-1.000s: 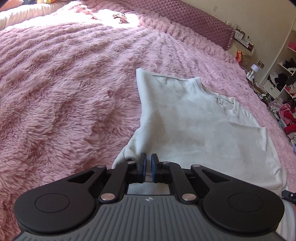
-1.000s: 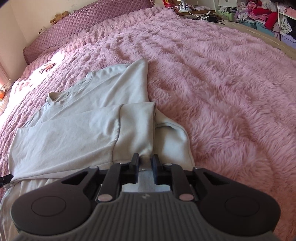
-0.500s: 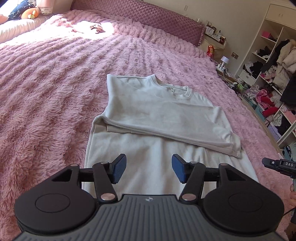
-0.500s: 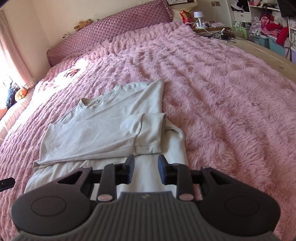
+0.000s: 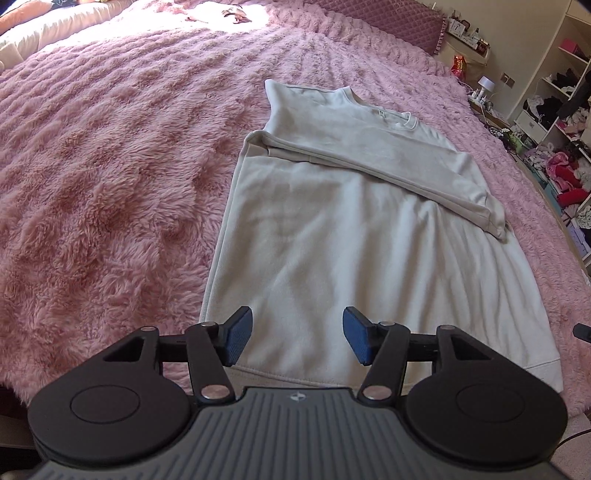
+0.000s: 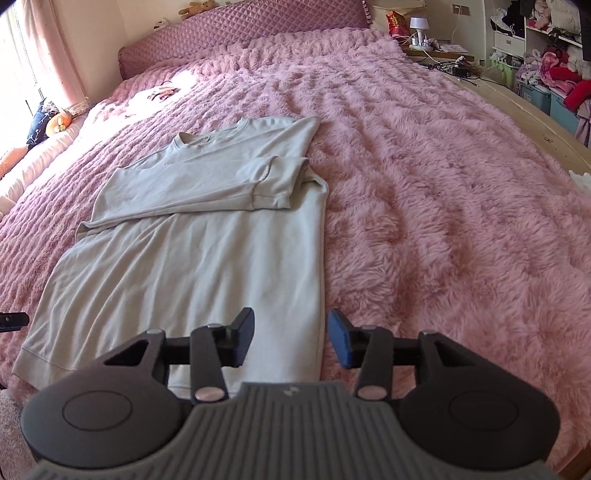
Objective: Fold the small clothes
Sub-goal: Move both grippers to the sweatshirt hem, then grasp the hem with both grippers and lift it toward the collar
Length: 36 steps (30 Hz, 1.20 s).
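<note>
A pale cream sweatshirt (image 5: pixel 332 236) lies flat on the pink fluffy bedspread (image 5: pixel 110 166), collar away from me. Both sleeves are folded across its chest (image 6: pixel 207 184). My left gripper (image 5: pixel 297 339) hovers over the hem's left part, open, with nothing between its blue pads (image 5: pixel 240 338). My right gripper (image 6: pixel 291 339) is above the sweatshirt's (image 6: pixel 192 266) lower right edge. Its jaws are opening and hold nothing. The tip of the other gripper shows at each view's edge.
A quilted purple headboard (image 6: pixel 240 29) closes the far end of the bed. A bedside table with a lamp (image 6: pixel 419 27) and shelves stuffed with clothes (image 6: pixel 554 62) stand at the right. The bed's wooden edge (image 6: pixel 535 110) runs along that side.
Both grippers let go of the folded fabric, opened, and drew back from the chest toward the hem. The sleeves stay folded across the body.
</note>
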{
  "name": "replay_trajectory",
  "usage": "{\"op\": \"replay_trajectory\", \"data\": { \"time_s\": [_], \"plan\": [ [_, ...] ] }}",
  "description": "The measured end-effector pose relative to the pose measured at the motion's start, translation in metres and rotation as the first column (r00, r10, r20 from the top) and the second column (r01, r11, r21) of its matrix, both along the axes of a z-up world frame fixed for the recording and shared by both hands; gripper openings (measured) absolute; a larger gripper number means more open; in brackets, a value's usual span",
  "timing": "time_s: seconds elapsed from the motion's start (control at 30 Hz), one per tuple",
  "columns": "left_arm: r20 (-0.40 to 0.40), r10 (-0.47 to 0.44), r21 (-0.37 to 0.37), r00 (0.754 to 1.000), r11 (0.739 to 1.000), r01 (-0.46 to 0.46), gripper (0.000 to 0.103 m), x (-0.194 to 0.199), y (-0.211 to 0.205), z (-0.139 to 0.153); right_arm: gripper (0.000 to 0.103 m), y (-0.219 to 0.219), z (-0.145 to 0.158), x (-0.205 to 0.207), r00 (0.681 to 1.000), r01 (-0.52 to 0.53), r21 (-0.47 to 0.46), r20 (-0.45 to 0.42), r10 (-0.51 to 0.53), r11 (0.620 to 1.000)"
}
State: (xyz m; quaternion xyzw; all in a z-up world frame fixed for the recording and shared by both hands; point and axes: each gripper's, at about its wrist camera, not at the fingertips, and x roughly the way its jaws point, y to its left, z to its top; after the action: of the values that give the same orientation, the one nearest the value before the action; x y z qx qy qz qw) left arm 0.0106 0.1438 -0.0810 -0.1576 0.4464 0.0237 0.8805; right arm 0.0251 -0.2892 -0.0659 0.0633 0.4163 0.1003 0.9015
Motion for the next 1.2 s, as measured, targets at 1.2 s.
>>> {"op": "replay_trajectory", "data": {
  "time_s": [1.2],
  "plan": [
    [-0.136,0.142,-0.281,0.981,0.944,-0.175,0.068,-0.019,0.054,-0.065,0.049,0.009,-0.057,-0.023,0.989,-0.001,0.068,-0.145,0.011,0.998]
  ]
}}
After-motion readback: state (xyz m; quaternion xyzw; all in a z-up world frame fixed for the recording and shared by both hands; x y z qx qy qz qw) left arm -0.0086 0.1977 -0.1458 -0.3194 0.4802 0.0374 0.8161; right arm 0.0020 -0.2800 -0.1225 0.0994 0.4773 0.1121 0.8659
